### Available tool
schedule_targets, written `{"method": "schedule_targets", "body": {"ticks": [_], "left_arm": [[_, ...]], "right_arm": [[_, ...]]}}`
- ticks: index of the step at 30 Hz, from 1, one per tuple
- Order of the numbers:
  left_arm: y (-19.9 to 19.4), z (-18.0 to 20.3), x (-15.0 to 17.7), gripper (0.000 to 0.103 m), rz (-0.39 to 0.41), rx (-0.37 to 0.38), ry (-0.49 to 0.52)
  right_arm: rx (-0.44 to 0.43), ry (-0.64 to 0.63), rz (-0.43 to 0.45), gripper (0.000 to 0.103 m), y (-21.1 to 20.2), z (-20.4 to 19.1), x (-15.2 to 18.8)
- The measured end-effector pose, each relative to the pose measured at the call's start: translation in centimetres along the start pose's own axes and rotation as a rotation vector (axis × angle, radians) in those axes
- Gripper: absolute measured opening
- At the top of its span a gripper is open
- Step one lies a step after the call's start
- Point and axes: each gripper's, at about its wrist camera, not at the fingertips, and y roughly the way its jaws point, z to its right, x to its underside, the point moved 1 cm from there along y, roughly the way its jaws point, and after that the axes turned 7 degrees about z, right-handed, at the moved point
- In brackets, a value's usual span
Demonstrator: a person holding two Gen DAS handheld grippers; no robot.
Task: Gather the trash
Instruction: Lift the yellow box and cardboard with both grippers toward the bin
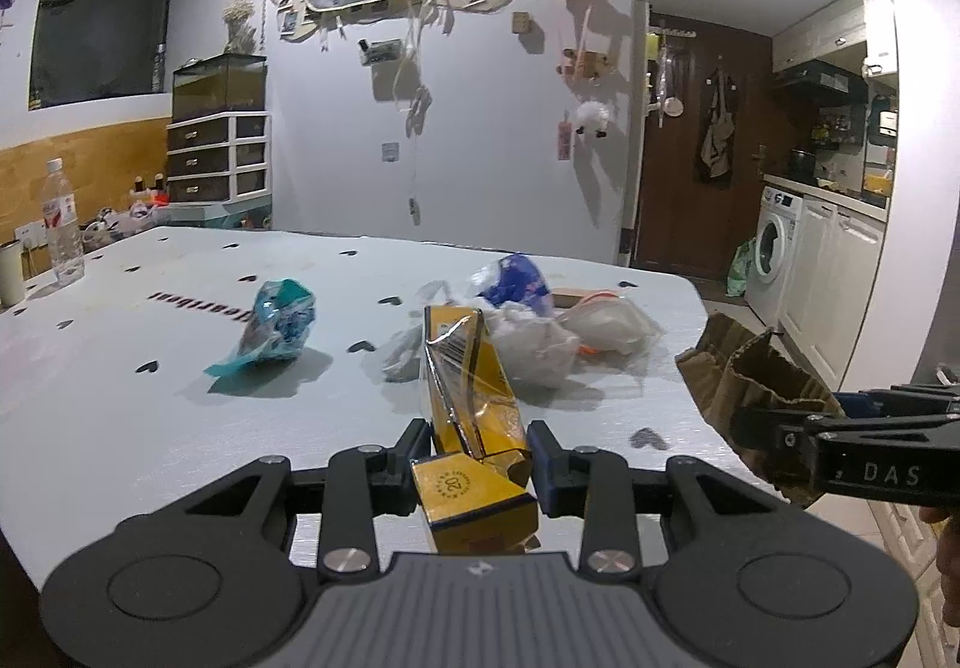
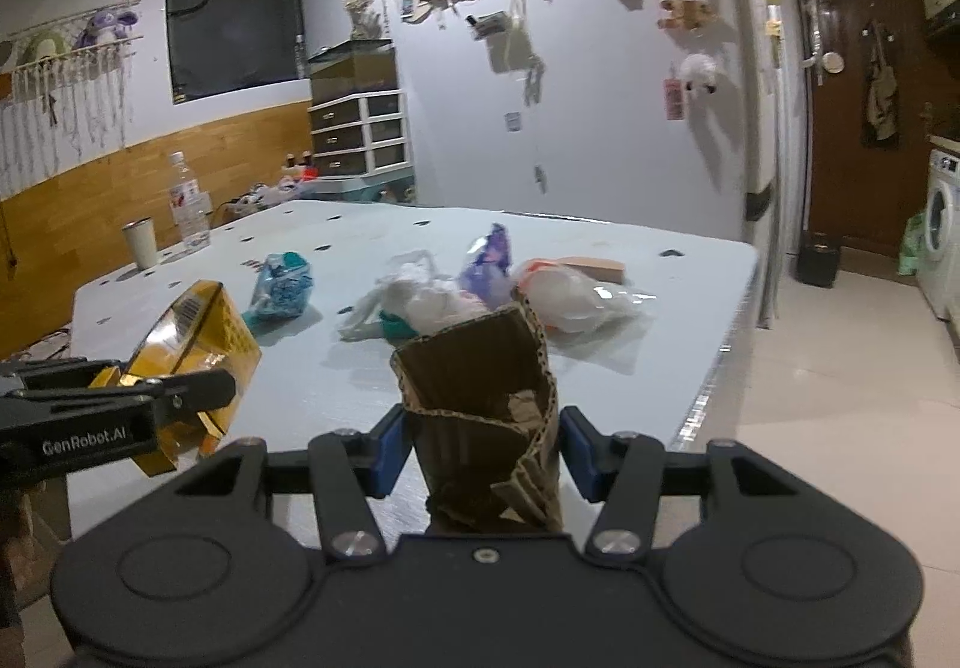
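My left gripper (image 1: 480, 452) is shut on a crushed yellow carton (image 1: 474, 404) with clear film, held above the near table edge; the carton also shows in the right wrist view (image 2: 198, 332). My right gripper (image 2: 483, 443) is shut on a piece of torn brown corrugated cardboard (image 2: 486, 404), which also shows in the left wrist view (image 1: 756, 386) off the table's right corner. On the table lie a teal wrapper (image 1: 273, 329), crumpled white plastic (image 1: 528, 344), a blue-purple wrapper (image 1: 519, 281) and a clear bag with orange trim (image 1: 606, 323).
The pale table (image 1: 180, 428) has black heart prints. A water bottle (image 1: 63, 224) and a white cup (image 1: 9, 272) stand at its far left. A small wooden block (image 2: 594, 266) lies behind the bag. Tiled floor and a washing machine (image 1: 777, 254) are to the right.
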Motion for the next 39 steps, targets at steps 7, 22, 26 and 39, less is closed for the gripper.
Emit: {"method": "schedule_targets", "body": {"ticks": [7,22,26,39], "left_arm": [[0.3,3.4,0.0,0.036,0.004,0.052,0.021],[1.8,12.1,0.5,0.036,-0.013,0.193,0.081],[2.3,14.5,1.1,0.036,-0.025,0.234,0.093],[5.4,21.6,4.3,0.036,-0.129,0.352,0.133]], "right_arm": [[0.077,-0.004,0.021,0.054,-2.8,2.4,0.3],[0.241,0.074,0.033,0.054,-8.0,10.2,2.4],[0.281,0.097,0.025,0.054,-9.0,12.4,3.3],[0.37,0.152,-0.052,0.054,-10.3,18.0,7.0]]}}
